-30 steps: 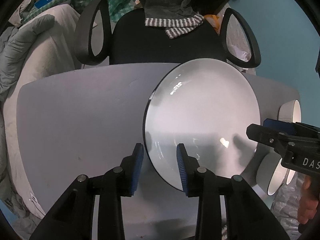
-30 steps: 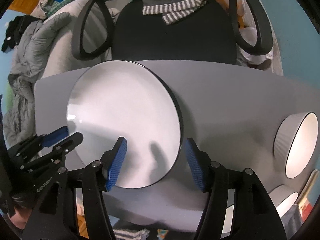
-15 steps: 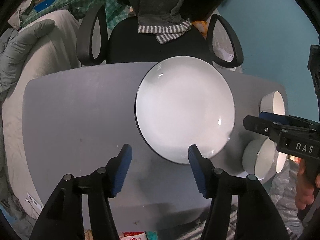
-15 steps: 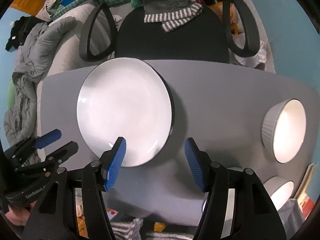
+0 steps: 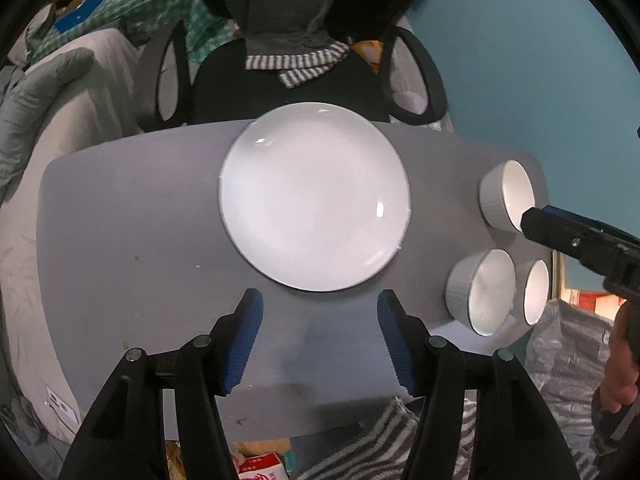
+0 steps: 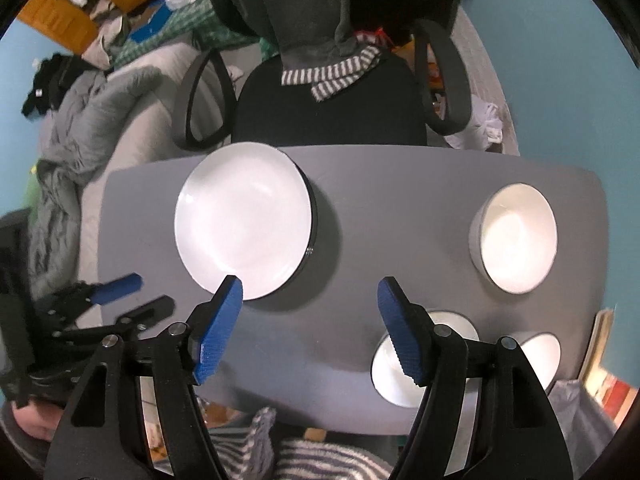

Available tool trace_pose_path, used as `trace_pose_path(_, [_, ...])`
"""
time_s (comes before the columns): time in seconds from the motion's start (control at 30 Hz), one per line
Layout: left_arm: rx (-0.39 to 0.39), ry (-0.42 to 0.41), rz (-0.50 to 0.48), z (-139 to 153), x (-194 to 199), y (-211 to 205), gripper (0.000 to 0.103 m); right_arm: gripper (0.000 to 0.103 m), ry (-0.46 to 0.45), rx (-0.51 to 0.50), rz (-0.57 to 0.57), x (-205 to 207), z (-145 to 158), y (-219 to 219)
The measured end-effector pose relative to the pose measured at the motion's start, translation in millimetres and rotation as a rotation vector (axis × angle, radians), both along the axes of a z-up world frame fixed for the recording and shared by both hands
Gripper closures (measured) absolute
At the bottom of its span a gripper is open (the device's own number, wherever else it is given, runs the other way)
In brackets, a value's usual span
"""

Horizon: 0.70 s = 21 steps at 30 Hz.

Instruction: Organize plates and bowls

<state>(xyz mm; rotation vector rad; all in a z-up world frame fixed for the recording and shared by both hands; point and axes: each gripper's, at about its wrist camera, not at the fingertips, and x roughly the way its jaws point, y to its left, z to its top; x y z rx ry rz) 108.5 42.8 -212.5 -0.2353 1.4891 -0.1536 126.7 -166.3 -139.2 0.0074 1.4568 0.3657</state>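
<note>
A white plate with a dark rim [image 5: 316,196] lies on the grey table [image 5: 132,220]; it also shows in the right wrist view [image 6: 244,220]. Three white ribbed bowls stand at the table's right: a far one [image 5: 506,194] [image 6: 514,238] and two near ones [image 5: 482,290] [image 5: 536,296]. My left gripper [image 5: 318,340] is open and empty, above the table's near edge, just short of the plate. My right gripper [image 6: 310,330] is open and empty, between the plate and the near bowls [image 6: 400,364] [image 6: 538,356].
A black office chair [image 5: 288,76] with a grey garment draped on it stands behind the table. A bed with grey bedding [image 6: 80,152] is at the left. Striped fabric [image 6: 304,460] lies below the table's near edge.
Both grippers have pulled back and up from the plate, which rests on the table. The left gripper's jaws have opened wider. All three bowls have come into view.
</note>
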Motion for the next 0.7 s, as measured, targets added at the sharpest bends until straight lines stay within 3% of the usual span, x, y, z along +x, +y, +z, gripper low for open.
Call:
trace_pose_path(0.27, [-0.025, -0.009, -0.062, 12, -10, -35, 0.042, 0.032, -0.039, -0.038, -0.026, -21, 20, -27])
trace_pose_path(0.7, [-0.011, -0.024, -0.158, 20, -18, -86, 0.037, 0.032, -0.026, -0.062, -0.098, -47, 20, -85])
